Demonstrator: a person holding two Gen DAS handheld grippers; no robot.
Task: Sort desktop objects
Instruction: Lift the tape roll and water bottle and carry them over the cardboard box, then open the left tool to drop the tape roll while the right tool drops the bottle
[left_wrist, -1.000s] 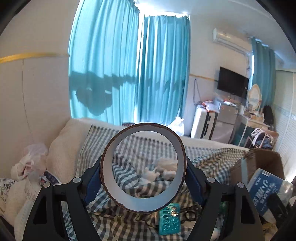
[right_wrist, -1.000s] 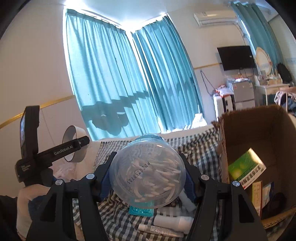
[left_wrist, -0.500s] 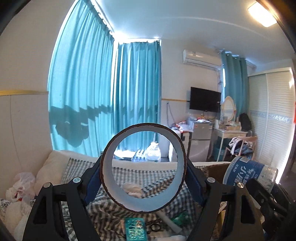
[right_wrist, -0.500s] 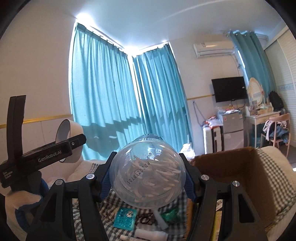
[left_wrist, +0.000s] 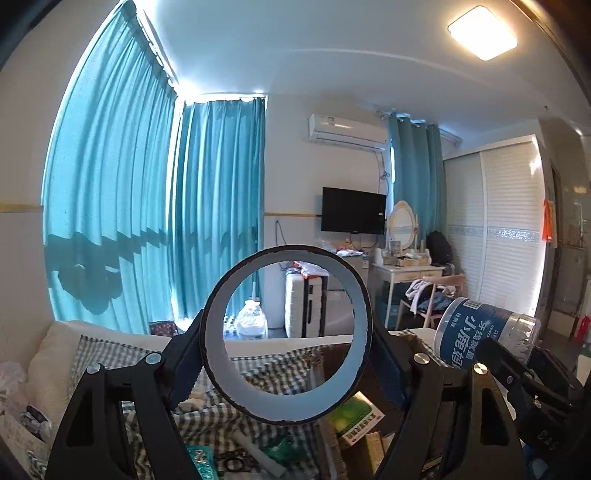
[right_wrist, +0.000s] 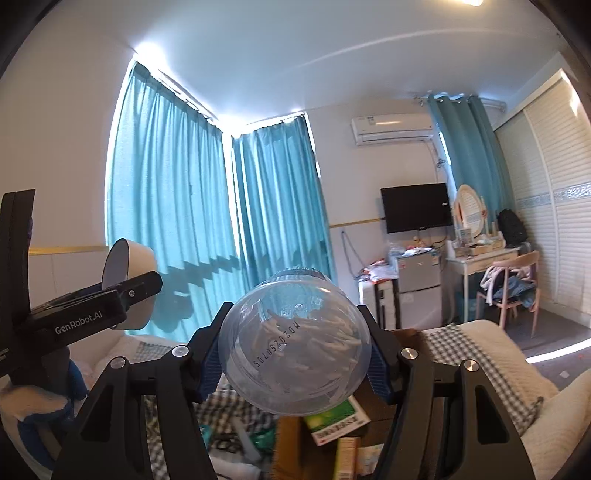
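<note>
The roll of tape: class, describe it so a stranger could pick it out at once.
Start at the teal curtains in the left wrist view, then drop to the left gripper in the foreground. Its jaws clamp the roll of tape, a dark-edged ring with a pale grey inner face. Unlike the blue-labelled jar to its right, you see the room through it.

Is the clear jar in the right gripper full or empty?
Partly full. Through the clear bottom of the jar, held in the right gripper, many small white sticks show inside; how high they reach cannot be told.
</note>
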